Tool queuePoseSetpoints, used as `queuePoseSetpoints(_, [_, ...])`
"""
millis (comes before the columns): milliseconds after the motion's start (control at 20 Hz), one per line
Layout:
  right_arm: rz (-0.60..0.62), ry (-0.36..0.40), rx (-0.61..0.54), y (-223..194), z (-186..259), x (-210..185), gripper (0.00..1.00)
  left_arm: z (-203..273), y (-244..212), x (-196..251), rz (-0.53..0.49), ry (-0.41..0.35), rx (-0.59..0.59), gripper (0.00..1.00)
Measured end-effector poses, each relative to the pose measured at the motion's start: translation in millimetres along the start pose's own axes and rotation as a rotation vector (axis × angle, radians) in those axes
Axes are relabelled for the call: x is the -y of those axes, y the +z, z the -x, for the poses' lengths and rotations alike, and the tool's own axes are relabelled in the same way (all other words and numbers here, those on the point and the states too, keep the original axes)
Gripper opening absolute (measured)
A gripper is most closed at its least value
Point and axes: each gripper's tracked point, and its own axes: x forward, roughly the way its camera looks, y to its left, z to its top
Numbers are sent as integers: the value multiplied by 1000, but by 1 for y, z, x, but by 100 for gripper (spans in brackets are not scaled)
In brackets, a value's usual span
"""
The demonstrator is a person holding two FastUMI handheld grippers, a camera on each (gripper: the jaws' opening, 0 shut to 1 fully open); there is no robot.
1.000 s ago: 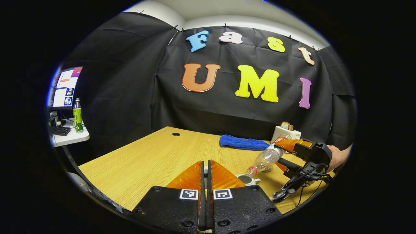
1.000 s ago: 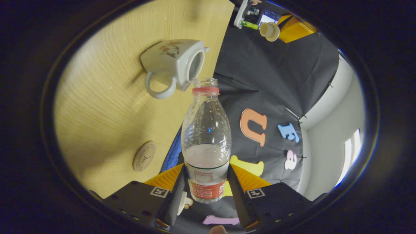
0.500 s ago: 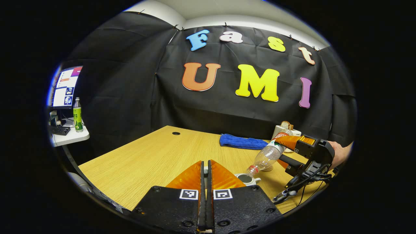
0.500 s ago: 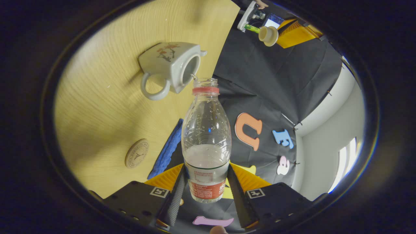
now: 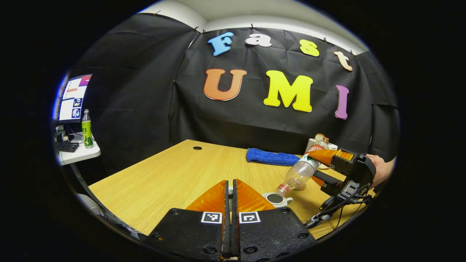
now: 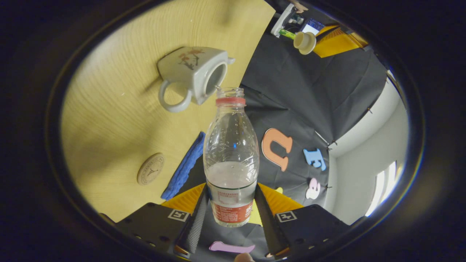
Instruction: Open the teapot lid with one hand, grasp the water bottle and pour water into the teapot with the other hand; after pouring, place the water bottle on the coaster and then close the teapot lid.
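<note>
A white teapot [image 6: 193,71] with a flower pattern stands lidless on the wooden table [image 5: 174,174]. In the left gripper view the teapot [image 5: 276,199] sits low right. My right gripper [image 6: 230,189] is shut on the clear water bottle [image 6: 230,160], which is uncapped and partly filled. The bottle [image 5: 300,171] tilts mouth-down, its mouth just above the pot's opening, with a thin trickle at the lip. My left gripper [image 5: 230,187] is shut. In the right gripper view it [image 6: 314,39] holds the teapot lid [image 6: 304,40] up, away from the pot.
A round coaster [image 6: 150,169] lies on the table beside a folded blue towel [image 5: 271,157]. A white box [image 5: 320,145] stands at the back right. A side table at the left carries a monitor and a green bottle [image 5: 86,129]. A hand [image 5: 380,171] holds the right gripper.
The bottle has tipped a little further toward the teapot and a thin trickle now shows at its mouth. My left gripper has stayed almost still with the lid.
</note>
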Motion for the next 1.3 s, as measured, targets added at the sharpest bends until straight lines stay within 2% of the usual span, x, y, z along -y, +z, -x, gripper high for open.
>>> queuePoseSetpoints(250, [-43,6,1,-1,0,-3,72,0,2,-1,-1,2,5,3])
queuePoseSetpoints(300, [-75,27,0,-1,-1,-5,71,1,4,-3,3,9,12,0])
queuePoseSetpoints(350, [-113,48,-4,-1,0,-6,71,1,6,-4,13,11,19,3])
queuePoseSetpoints(500, [-261,117,-25,-1,0,-12,71,3,11,-5,37,12,36,3])
queuePoseSetpoints(650, [-521,233,-46,6,2,-25,71,4,14,-2,37,10,47,0])
queuePoseSetpoints(750, [-717,284,-54,15,12,-21,74,6,17,5,35,-4,59,3])
queuePoseSetpoints(850, [-942,332,-60,21,20,-18,71,6,21,16,21,-26,72,3])
queuePoseSetpoints(900, [-1057,351,-65,23,22,-16,74,6,22,20,12,-35,76,3])
queuePoseSetpoints(950, [-1167,363,-71,25,22,-12,71,6,22,23,3,-43,77,0])
queuePoseSetpoints(1050, [-1366,360,-82,18,14,3,71,6,23,27,-2,-49,80,3])
queuePoseSetpoints(1300, [-1771,274,-127,-26,3,20,71,5,22,35,-2,-63,80,3])
